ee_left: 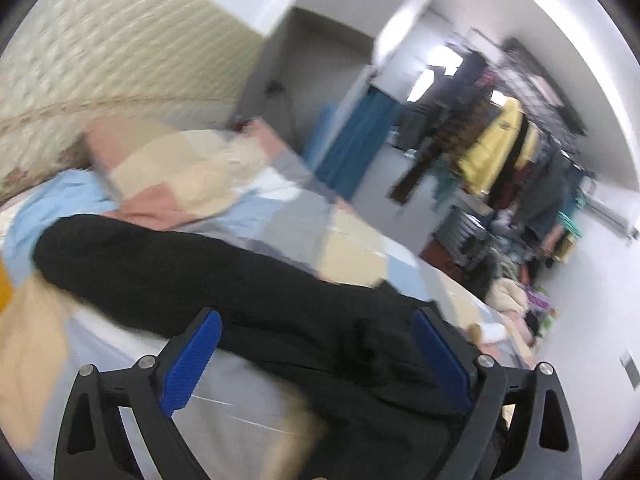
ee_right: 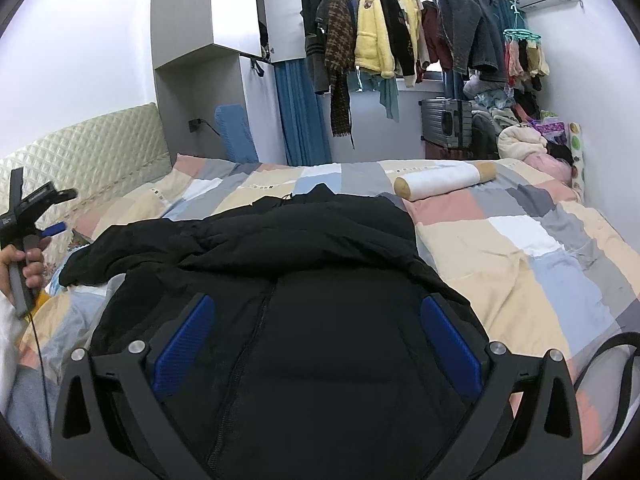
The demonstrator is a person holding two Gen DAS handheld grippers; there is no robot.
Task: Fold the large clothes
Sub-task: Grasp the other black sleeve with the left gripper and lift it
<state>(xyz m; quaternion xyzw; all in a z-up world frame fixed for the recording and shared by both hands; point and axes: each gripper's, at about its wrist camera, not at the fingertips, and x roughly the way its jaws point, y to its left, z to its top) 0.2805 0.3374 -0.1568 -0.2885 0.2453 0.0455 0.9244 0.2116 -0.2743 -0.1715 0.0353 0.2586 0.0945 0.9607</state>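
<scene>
Hovering with blue pads spread wide, right gripper [ee_right: 316, 344] gripped nothing; hung over the coat [ee_right: 304, 280], no pad pressing cloth. Same for left gripper [ee_left: 320, 356]: released, jaws apart, black cloth beneath but nothing pinched. Seen from the right wrist, left gripper [ee_right: 38, 216] raised at the far left in a hand [ee_right: 24, 268], well clear of the coat. Lay zip-up on the bed [ee_right: 520, 248], front toward the right gripper, hood or collar bunched at the far end. One sleeve [ee_right: 132, 244] trailed out leftward toward the headboard [ee_right: 88, 148], crumpled, not tucked. Other sleeve not made out; perhaps already folded under, cannot tell. Judged early-to-middle: coat laid out and roughly squared, yet no neat rectangle. Left to do, likely: bringing the loose sleeve across the body, then doubling the body. Bolster [ee_right: 444, 180] beyond the coat, apart from it. Left view too blurred for finer detail.
</scene>
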